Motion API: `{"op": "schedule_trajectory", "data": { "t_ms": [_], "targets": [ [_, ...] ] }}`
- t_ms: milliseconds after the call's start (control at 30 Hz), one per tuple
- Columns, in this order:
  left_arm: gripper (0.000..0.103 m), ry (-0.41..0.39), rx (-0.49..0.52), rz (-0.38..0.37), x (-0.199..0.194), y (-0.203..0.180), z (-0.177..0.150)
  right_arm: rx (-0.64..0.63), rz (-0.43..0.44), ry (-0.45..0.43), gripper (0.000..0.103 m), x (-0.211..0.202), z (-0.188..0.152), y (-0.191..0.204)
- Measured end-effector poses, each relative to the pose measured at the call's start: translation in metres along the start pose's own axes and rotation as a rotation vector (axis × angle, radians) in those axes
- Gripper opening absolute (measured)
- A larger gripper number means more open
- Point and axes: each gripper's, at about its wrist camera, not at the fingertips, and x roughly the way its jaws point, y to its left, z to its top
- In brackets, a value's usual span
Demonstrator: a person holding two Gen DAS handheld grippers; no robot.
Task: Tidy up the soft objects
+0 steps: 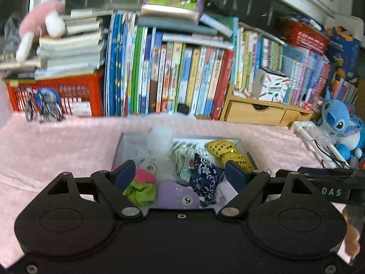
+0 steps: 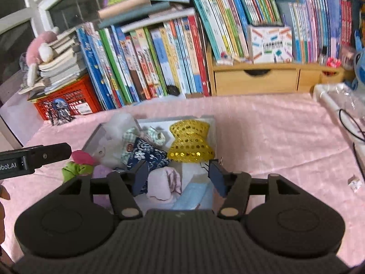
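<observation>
A shallow white box (image 1: 121, 146) on the pink tablecloth holds several soft things: a gold sequin bow (image 1: 230, 151), a navy floral pouch (image 1: 205, 175), a checked green cloth (image 1: 182, 157), a purple plush (image 1: 176, 195), a green and pink plush (image 1: 141, 185) and white fluff (image 1: 159, 140). My left gripper (image 1: 180, 174) is open and empty just above the box's near side. In the right wrist view the box (image 2: 208, 119) also holds the bow (image 2: 190, 141), the pouch (image 2: 148, 156), a pink rolled towel (image 2: 164, 182) and a blue mask (image 2: 194, 196). My right gripper (image 2: 180, 177) is open and empty above the towel.
Rows of upright books (image 1: 173, 73), a red crate (image 1: 57, 96) under stacked books, and a wooden drawer unit (image 1: 257, 111) line the table's far edge. A blue Stitch plush (image 1: 337, 118) and a white rack (image 1: 319, 141) stand at the right. Pink tablecloth (image 2: 285, 137) spreads right of the box.
</observation>
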Motion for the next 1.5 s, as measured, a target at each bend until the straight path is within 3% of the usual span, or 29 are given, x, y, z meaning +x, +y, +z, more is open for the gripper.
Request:
{"op": "schedule_trajectory", "data": {
  "t_ms": [300,733,900,1500],
  "targets": [
    [0.088,-0.067,0.033,-0.029,-0.042,0.0,-0.028,-0.066,0.008,-0.11,0.078,-0.042,-0.02,0.018],
    [0.093,-0.18,0.1,-0.003,-0.081,-0.001,-0.068,-0.178,-0.03,-0.249,0.086,-0.077,-0.056,0.046],
    [0.093,-0.183,0.116,0.0,-0.09,-0.001,-0.085,-0.2,-0.054,-0.294,0.089,-0.084,-0.071,0.052],
    [0.093,-0.159,0.026,0.005,-0.117,0.015,-0.16,-0.216,-0.132,-0.417,0.091,-0.115,-0.14,0.063]
  ]
}}
